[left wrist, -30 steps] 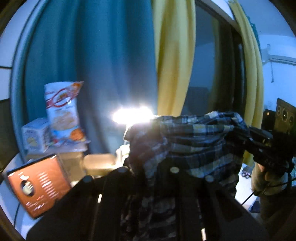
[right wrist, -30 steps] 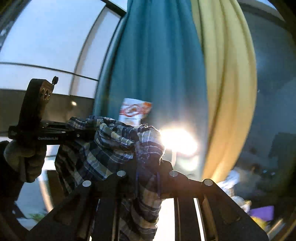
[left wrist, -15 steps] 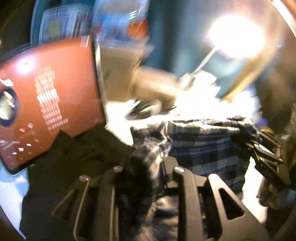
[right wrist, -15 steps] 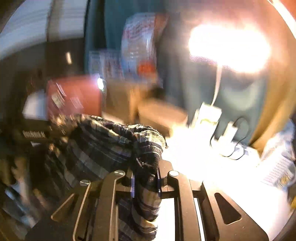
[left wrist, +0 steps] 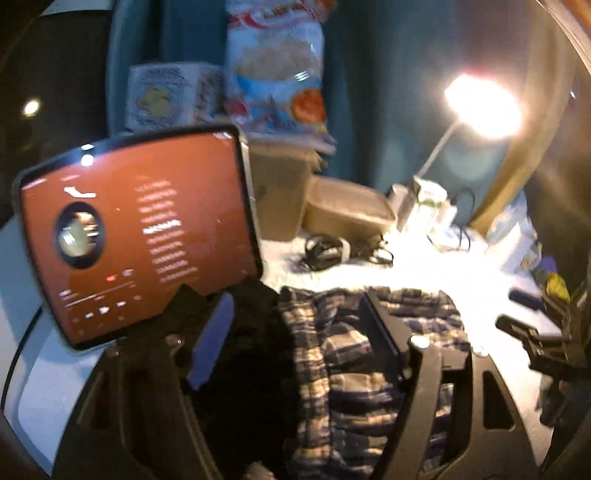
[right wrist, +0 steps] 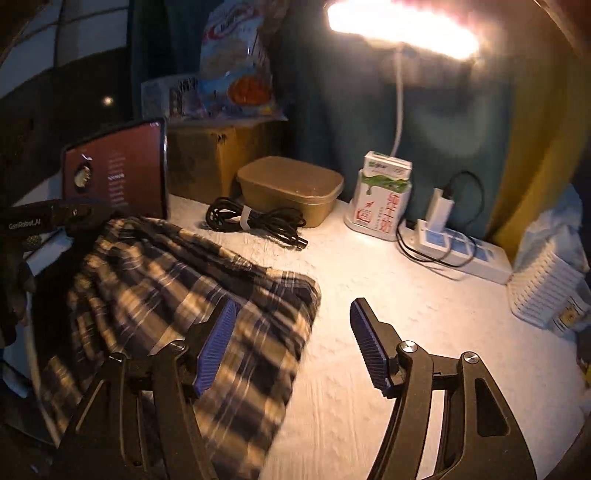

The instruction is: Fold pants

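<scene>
The plaid pants (right wrist: 159, 295) lie spread on the white table (right wrist: 424, 321), left of centre in the right wrist view. My right gripper (right wrist: 291, 343) hovers over their right edge. Its jaws are opening wide, and the blue pads (right wrist: 218, 339) do not press on the cloth. In the left wrist view the pants (left wrist: 351, 369) lie under my left gripper (left wrist: 295, 343), whose jaws are also opening, with cloth below the gap but not pinched. Black cloth (left wrist: 251, 321) lies left of the plaid. Each gripper shows in the other's view: the left gripper (right wrist: 55, 218) and the right gripper (left wrist: 535, 343).
A tablet with a red screen (left wrist: 136, 236) stands at the left. Behind are a cardboard box (right wrist: 207, 158), a snack bag (right wrist: 236, 66), a lidded tub (right wrist: 291, 188) and a coiled black cable (right wrist: 255, 221). A lit lamp (right wrist: 402, 29), a carton (right wrist: 384, 195) and a power strip (right wrist: 461, 251) stand at the right.
Both grippers came down from mid-air to the table with the pants held between them. Both then opened and let the cloth go, and it now lies flat.
</scene>
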Demonstrator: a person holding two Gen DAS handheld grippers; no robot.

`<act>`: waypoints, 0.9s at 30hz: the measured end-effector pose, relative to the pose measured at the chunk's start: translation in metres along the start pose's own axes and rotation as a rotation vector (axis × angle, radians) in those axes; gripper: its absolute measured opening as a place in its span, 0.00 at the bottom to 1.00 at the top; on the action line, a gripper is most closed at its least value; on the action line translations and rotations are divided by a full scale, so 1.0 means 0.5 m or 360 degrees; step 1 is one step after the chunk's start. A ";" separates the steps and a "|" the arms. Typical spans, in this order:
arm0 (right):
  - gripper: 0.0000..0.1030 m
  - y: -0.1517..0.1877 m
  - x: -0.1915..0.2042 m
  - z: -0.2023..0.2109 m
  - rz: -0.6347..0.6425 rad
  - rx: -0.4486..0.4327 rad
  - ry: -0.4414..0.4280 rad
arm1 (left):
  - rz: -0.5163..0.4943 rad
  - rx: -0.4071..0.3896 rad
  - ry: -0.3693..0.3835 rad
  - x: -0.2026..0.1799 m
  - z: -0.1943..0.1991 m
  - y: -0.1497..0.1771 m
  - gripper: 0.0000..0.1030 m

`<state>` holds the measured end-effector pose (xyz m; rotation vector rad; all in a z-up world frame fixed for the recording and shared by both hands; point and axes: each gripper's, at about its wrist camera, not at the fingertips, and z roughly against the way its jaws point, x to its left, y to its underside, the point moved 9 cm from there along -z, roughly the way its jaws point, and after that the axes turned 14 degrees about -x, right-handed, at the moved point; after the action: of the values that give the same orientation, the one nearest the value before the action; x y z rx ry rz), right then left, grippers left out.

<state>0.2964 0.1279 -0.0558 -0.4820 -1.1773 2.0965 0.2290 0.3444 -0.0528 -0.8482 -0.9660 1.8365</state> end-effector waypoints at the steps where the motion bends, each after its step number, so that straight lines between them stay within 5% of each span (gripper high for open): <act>1: 0.66 0.003 -0.002 0.014 -0.0008 -0.0001 -0.0003 | 0.0031 -0.0019 -0.0017 0.007 0.017 -0.005 0.72; 8: 0.66 0.014 -0.026 0.139 -0.0074 -0.0052 0.0059 | -0.0005 -0.0098 0.0033 -0.050 0.122 -0.002 0.73; 21: 0.66 0.026 -0.063 0.354 -0.0132 -0.0232 0.0310 | -0.0046 -0.0143 0.0420 -0.300 0.268 0.090 0.73; 27: 0.66 0.055 -0.097 0.450 -0.0163 -0.0291 0.0459 | -0.0150 -0.0283 0.0408 -0.359 0.328 0.074 0.73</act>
<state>0.1843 -0.0519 0.0384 -0.7643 -1.1990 1.7707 0.1473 0.1246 0.0212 -1.0976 -0.9956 1.5342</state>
